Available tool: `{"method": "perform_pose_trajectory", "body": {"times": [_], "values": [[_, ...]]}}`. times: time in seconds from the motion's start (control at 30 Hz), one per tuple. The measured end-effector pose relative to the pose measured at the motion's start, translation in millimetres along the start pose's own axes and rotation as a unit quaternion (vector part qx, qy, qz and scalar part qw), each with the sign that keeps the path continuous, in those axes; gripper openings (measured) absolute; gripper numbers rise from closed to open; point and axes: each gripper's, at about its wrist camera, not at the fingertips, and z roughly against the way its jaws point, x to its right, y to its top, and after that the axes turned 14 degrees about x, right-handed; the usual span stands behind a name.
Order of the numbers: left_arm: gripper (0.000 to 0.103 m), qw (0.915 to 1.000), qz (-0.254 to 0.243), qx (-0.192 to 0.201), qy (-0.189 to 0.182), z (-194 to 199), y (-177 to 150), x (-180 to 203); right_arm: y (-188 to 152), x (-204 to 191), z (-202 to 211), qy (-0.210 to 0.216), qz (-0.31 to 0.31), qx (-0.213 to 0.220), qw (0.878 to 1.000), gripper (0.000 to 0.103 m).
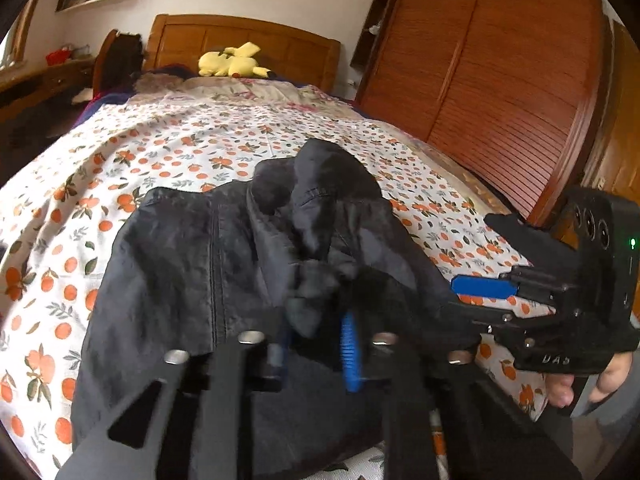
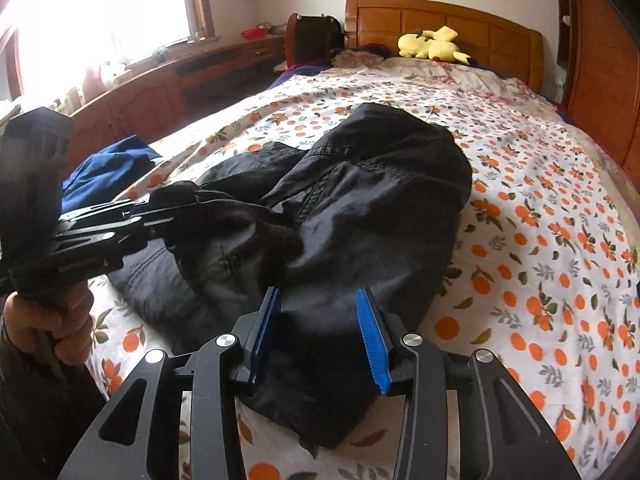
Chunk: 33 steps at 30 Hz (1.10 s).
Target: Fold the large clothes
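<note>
Progress: crumpled black fabric jacket point(image 2: 360, 208) on orange-print bed sheet point(image 2: 540, 220), unfolded, all folds remain | left gripper point(image 1: 316, 340) jaws clenched on bunched jacket fabric | right gripper point(image 2: 320, 336) jaws parted over the hem, gripping nothing (judged) | nearby: blue garment point(image 2: 108, 168), yellow plush toy point(image 2: 434, 48), neither obstructing.

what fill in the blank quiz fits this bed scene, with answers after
1. The black garment lies on a sheet printed with ____.
2. The left tool is shut on a bunch of ____ fabric.
3. The plush toy by the headboard is ____.
4. The right tool has ____ pads.

Answers: oranges; black; yellow; blue
</note>
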Motion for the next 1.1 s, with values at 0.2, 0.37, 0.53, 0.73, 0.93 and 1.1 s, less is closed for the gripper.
{"method": "perform_pose_trajectory", "body": {"times": [0.2,0.37,0.53,0.73,0.93,1.1], "values": [[0.007,0.998,-0.034,0.052,0.01,41,15,19,2,6,10,0.0,0.007,0.008,1.0,0.038],[0.006,0.9955,-0.039,0.078,0.037,79,32,15,14,3,14,0.023,0.009,0.028,0.999,0.038],[0.006,0.9917,-0.028,0.077,0.099,114,32,-21,29,-13,6,0.061,0.01,0.046,0.997,0.038],[0.007,0.9884,-0.003,0.023,0.15,106,1,-73,19,-41,-23,0.106,0.028,0.022,0.994,0.038],[0.009,0.9857,0.014,-0.008,0.168,93,-28,-90,-5,-49,-49,0.12,0.031,-0.021,0.992,0.039],[0.011,0.9847,0.001,-0.013,0.174,93,-38,-90,8,-51,-46,0.119,0.055,-0.023,0.991,0.04]]}}
